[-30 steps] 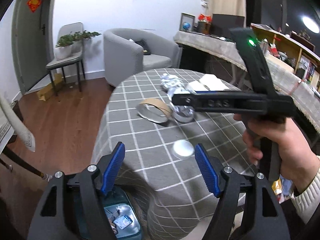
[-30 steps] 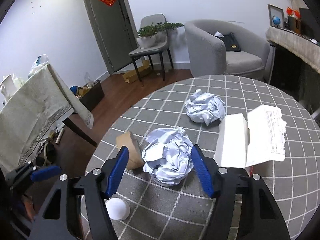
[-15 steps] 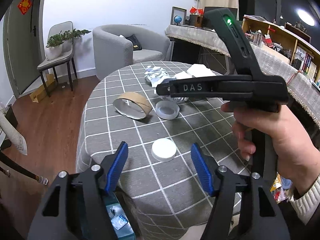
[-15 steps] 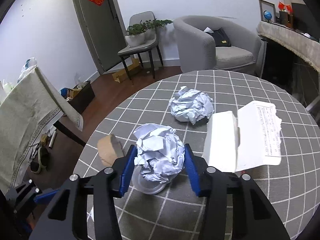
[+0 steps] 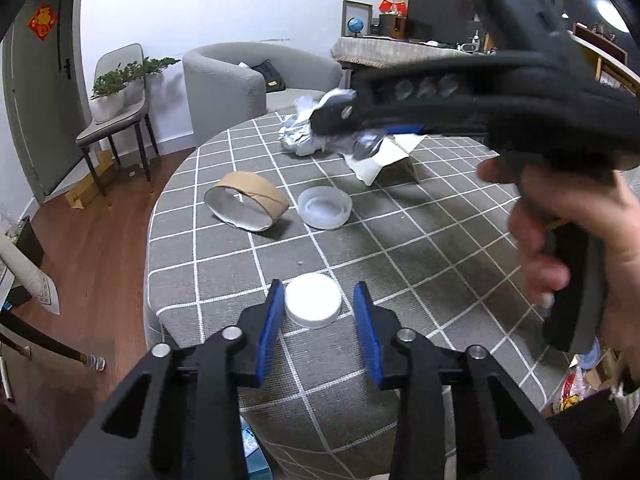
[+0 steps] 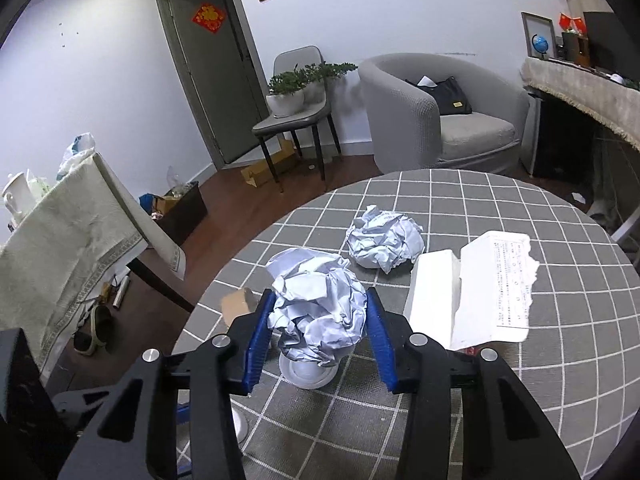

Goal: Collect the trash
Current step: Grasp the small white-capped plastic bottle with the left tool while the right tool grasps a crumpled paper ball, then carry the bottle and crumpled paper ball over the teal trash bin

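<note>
The right gripper (image 6: 318, 312) holds a crumpled paper ball (image 6: 318, 312) pinched between its pads, above a small plastic cup (image 6: 308, 372) on the checked table (image 6: 500, 412). The left gripper (image 5: 318, 312) has just been closing around a white lid (image 5: 313, 299); a gap seems to remain on the right side.

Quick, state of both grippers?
Left gripper: open, jaws just been closing around the white cap, one pad still apart.
Right gripper: jaws just been closing, shut on the crumpled paper ball.
</note>
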